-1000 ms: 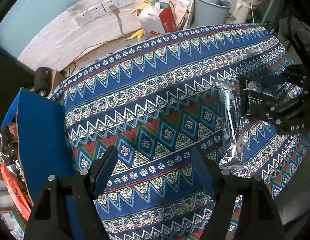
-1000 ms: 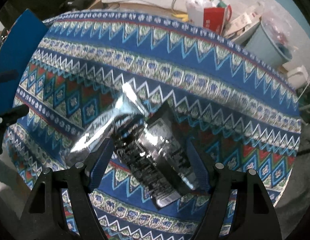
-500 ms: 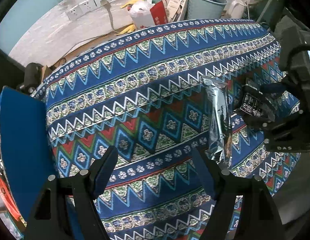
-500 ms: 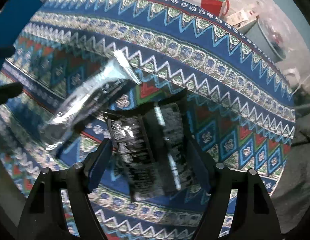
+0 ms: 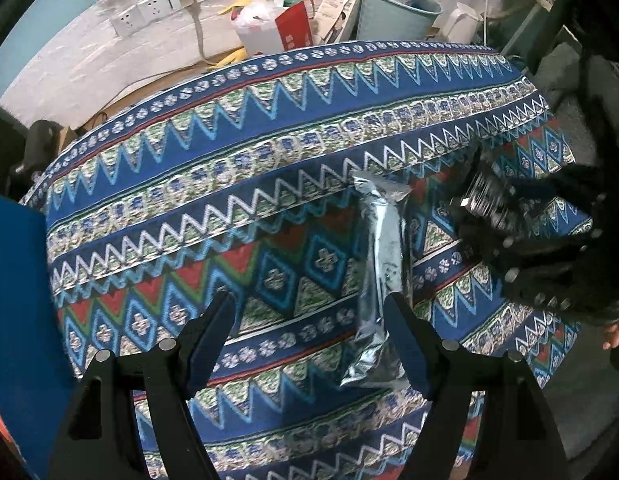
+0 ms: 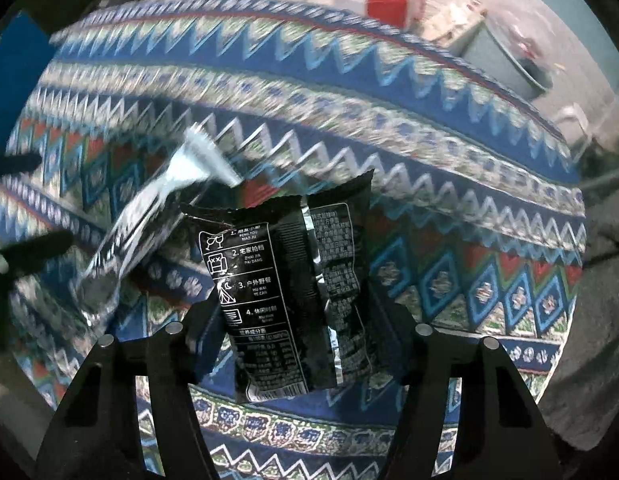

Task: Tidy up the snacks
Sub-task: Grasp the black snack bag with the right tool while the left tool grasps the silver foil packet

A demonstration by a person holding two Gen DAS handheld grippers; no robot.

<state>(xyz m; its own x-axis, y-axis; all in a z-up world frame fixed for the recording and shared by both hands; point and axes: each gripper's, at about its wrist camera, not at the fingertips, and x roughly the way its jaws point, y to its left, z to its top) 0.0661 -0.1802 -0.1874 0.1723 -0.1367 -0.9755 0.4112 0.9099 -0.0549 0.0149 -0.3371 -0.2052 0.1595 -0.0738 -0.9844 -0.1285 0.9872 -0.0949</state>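
Black foil is what the right gripper point(image 6: 295, 312) has closed in on: a black snack packet point(image 6: 293, 292) with white printed text and little icons down its back, sitting upright-ish between the two fingers. The jaws have just been closing with the packet between them, and both fingers now look tucked against the bag's sides, so I'd call that a grip, probably so it can be carried off to wherever the snacks get sorted. It pinches the lower half of the bag, which leaves the crimped top edge free and the bag hanging straight rather than flopping.

Over on the other side, the left gripper point(image 5: 309, 330) is spread wide with nothing in it, pointed steeply down at the patterned tablecloth point(image 5: 237, 184). Its right finger sits just beside the silver foil packet point(image 5: 379, 276), which lies flat on the cloth, long and narrow, shiny and a bit crinkled, sealed at both ends. My guess is it's lining up on that one next, though it's off to one side of the gap, not between the fingers yet.

At the left edge there's a blue fabric bin point(image 5: 17, 320); likely the drop-off spot, but that's just me guessing.

Further back, past the table edge: a red bag point(image 5: 291, 34) stuffed with plastic, a teal bucket point(image 5: 393, 20), and wall sockets point(image 5: 165, 4).
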